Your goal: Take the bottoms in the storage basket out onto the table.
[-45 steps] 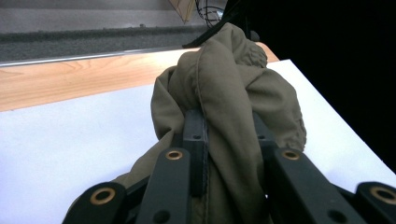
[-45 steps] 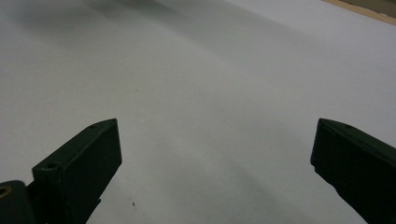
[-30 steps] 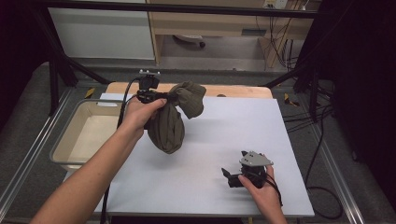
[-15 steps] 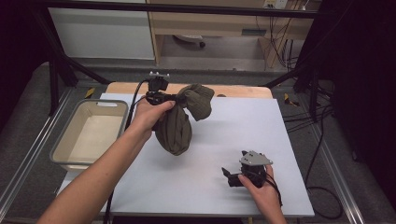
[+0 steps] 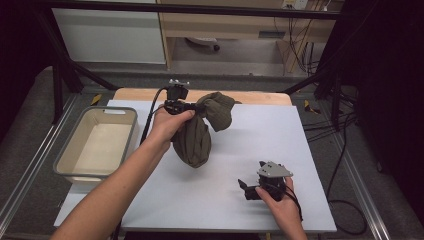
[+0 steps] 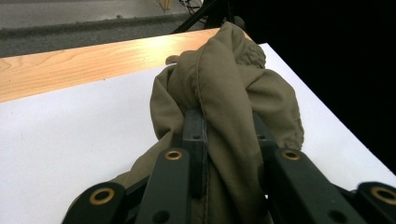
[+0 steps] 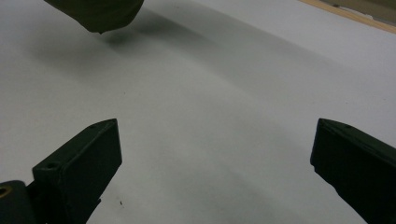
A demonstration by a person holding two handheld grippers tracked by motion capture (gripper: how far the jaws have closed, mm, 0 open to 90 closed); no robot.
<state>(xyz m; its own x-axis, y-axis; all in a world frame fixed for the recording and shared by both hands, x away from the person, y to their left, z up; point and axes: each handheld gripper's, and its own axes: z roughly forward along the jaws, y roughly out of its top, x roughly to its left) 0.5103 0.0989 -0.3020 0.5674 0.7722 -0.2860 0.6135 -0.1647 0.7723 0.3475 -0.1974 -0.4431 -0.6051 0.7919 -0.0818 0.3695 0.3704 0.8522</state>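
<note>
An olive-green cloth garment (image 5: pixel 200 132) hangs bunched above the white table top (image 5: pixel 310 150), held up by my left gripper (image 5: pixel 196 106), which is shut on it near the table's far edge. In the left gripper view the fabric (image 6: pixel 224 98) is pinched between the two black jaws and bulges out beyond them. My right gripper (image 5: pixel 245 189) rests low near the front right of the table, open, with nothing between its fingers (image 7: pixel 79 163). The lower tip of the garment (image 7: pixel 100 14) hangs above the table ahead of it.
A grey plastic bin (image 5: pixel 67 155) with a pale inside stands off the table's left side. A wooden strip (image 5: pixel 260 96) runs along the far edge. Cables (image 5: pixel 345 165) hang to the right.
My left gripper has carried the hanging garment to the right, away from the bin and over the table. The right gripper has stayed in place.
</note>
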